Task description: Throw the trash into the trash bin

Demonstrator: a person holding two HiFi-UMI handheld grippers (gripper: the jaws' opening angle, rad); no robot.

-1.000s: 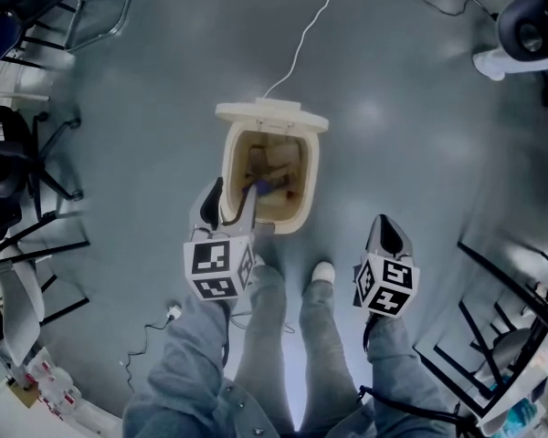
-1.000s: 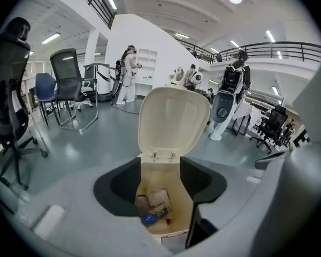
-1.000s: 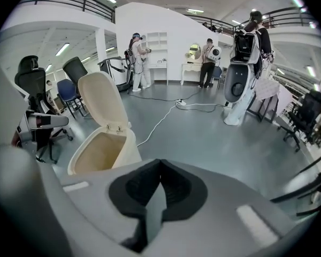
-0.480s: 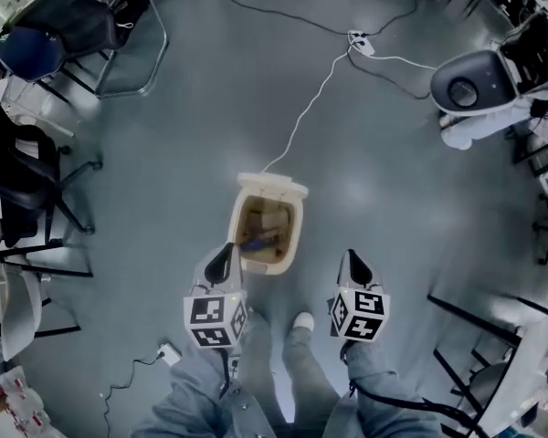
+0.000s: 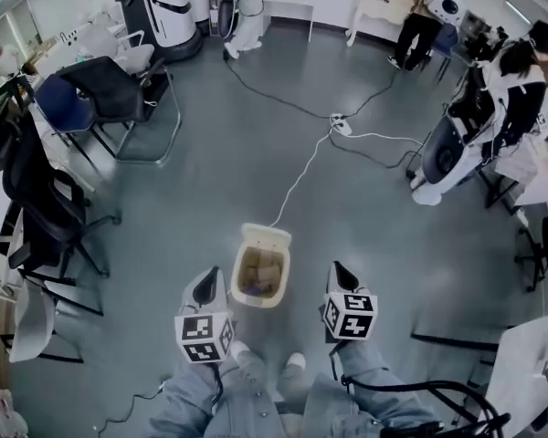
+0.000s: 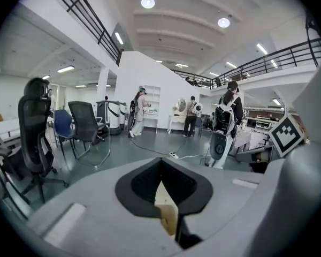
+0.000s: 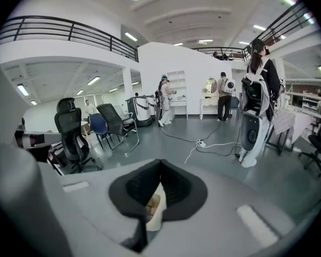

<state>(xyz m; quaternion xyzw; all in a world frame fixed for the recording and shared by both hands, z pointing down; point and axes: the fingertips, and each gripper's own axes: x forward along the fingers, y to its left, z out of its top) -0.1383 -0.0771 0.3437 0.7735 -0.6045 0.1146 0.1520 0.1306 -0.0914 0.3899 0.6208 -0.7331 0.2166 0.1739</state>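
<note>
Premises: a large open hall with a grey floor, a railed upper gallery and strip lighting. Office chairs stand along the left edge of the floor; people and equipment occupy its far and right edges.

Trash bin: cream, standing upright on the floor towards the near edge, directly ahead of the wearer's shoes. Its lid is tipped open on the far side. Trash lies inside the bin (brownish pieces, too small to identify). A white cable runs across the floor from the lid side to a power strip nearer the far edge.

Left gripper: held above the floor just left of the bin, not touching it. In the left gripper view its fingers meet at the tips with nothing between them; the left gripper is empty, and only the cream wall of the bin shows through the gap lower down.

Right gripper: held just right of the bin, also apart from it. In the right gripper view the right gripper likewise has its fingers together at the tips, holding nothing, with the bin visible below through the gap.

The bin sits between the two grippers.
</note>
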